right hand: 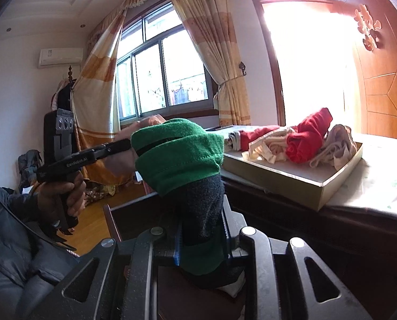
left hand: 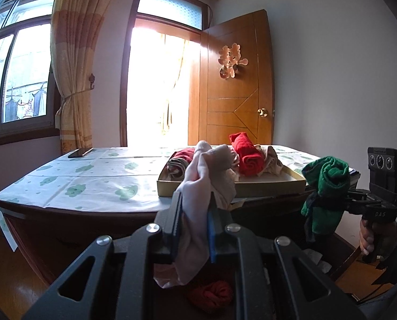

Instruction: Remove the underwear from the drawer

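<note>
From the left wrist camera, my left gripper (left hand: 194,208) is pinching a pale pink piece of underwear (left hand: 198,184), the cloth bunched up above the fingers and a long tail hanging down below them. Past it, at about one o'clock, the shallow box (left hand: 273,186) on the table (left hand: 91,178) already holds a red roll (left hand: 247,154) and some rumpled pale pieces. At six o'clock, down between the gripper's arms, I can see another red roll (left hand: 211,294) lying in what I take to be the drawer. At three o'clock the right gripper (left hand: 331,202) carries a green-and-dark piece (left hand: 325,186). My worry here is the hanging tail — if I swing forward low, I judge it could snag the table edge and drag the cloth out of the pinch.

From the right wrist camera, my right gripper (right hand: 202,237) is closed on the green underwear (right hand: 179,154), gripping its dark waistband part low down while the heavy green roll stands above the fingers. That looks top-heavy to me; a quick move could tip it over or let it unroll. The left gripper's body (right hand: 91,157) sits at nine o'clock, very near the green roll, so the two loads could brush and tangle. The box (right hand: 339,170) at two o'clock overhangs the table edge slightly — dropping both pieces on its near side might tilt it, I'd guess.
</note>
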Tool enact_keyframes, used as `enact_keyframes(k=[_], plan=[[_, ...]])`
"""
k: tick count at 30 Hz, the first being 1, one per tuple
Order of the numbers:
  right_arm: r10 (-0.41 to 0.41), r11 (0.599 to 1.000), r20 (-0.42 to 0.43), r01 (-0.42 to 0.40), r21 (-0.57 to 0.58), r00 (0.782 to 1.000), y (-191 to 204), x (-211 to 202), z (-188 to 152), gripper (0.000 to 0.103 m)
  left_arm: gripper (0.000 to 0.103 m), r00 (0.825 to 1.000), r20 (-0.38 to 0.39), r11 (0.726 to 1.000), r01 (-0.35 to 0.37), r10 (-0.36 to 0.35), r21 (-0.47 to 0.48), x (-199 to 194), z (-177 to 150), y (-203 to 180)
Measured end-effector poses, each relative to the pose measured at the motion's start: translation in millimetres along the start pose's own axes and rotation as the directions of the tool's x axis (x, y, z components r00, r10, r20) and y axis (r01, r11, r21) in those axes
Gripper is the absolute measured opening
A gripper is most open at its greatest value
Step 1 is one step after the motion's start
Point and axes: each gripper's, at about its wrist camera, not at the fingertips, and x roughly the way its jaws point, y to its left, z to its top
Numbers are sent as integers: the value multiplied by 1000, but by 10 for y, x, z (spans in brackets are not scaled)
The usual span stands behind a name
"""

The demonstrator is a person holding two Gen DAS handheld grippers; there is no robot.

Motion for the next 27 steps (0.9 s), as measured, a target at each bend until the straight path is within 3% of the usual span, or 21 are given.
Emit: enact_keyframes(k=[9, 27], plan=[[19, 1000, 15, -19, -19, 1000, 166, 30, 314, 25, 14, 1000, 14, 1000, -1, 1, -4, 58, 176, 69], [-36, 998, -5, 36, 50, 999, 88, 114, 686, 25, 14, 999, 10, 999, 30, -31, 29, 401, 581, -24]])
